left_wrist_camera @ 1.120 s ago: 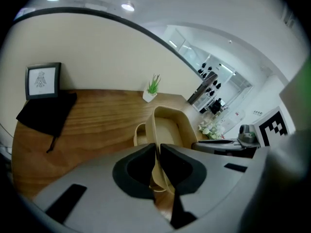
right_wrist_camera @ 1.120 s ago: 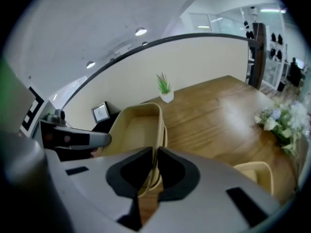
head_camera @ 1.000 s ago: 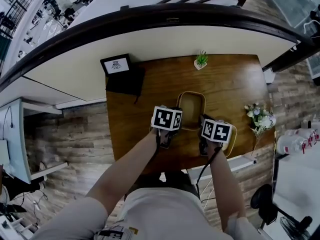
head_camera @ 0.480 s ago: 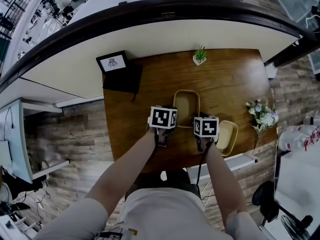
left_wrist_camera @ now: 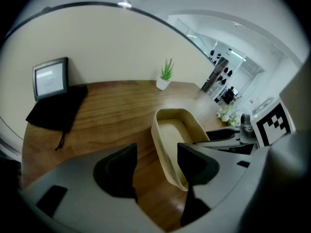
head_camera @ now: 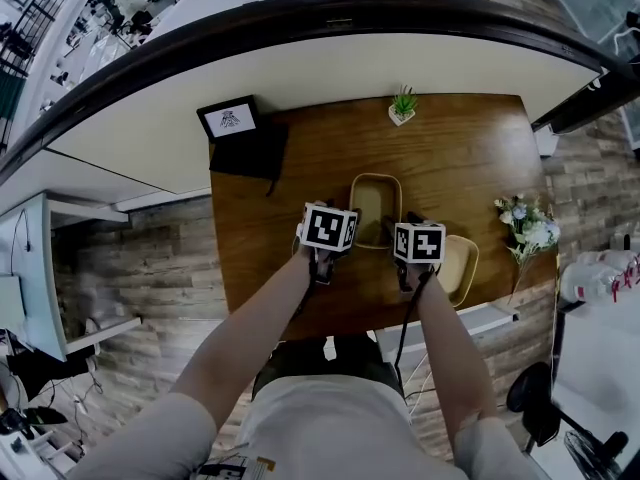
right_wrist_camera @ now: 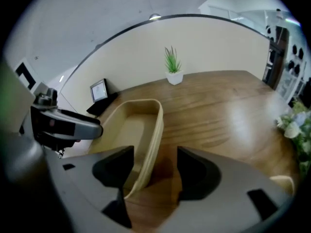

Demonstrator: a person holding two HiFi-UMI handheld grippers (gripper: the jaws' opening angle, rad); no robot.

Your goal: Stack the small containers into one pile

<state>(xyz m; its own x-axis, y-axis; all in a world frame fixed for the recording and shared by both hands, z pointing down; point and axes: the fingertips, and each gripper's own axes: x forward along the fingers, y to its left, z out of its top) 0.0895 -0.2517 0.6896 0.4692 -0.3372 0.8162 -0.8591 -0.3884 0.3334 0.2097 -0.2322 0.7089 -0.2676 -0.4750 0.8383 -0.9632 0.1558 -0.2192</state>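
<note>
Tan container [head_camera: 375, 206] sits mid-bench [head_camera: 450, 158], one side wall between each hand-held gripper's jaws. Left hand-held gripper [left_wrist_camera: 155, 166] and right hand-held gripper [right_wrist_camera: 150, 171] have just been opening and now stand wide, pads clear, probably releasing it level. A second container [head_camera: 460, 268] lies beside.

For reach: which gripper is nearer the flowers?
Right. The right gripper is on the container's flowers side, the left gripper opposite. Both jaws, just opening, straddle its walls.

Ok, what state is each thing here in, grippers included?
Beige rounded plastic container: upright, empty, on wooden table.
Second beige container: upright, apart, unstacked.
Left gripper: open, jaws just been opening, straddling first container's left wall.
Right gripper: open, jaws just been opening, straddling its right wall.
Potted plant: upright.
</note>
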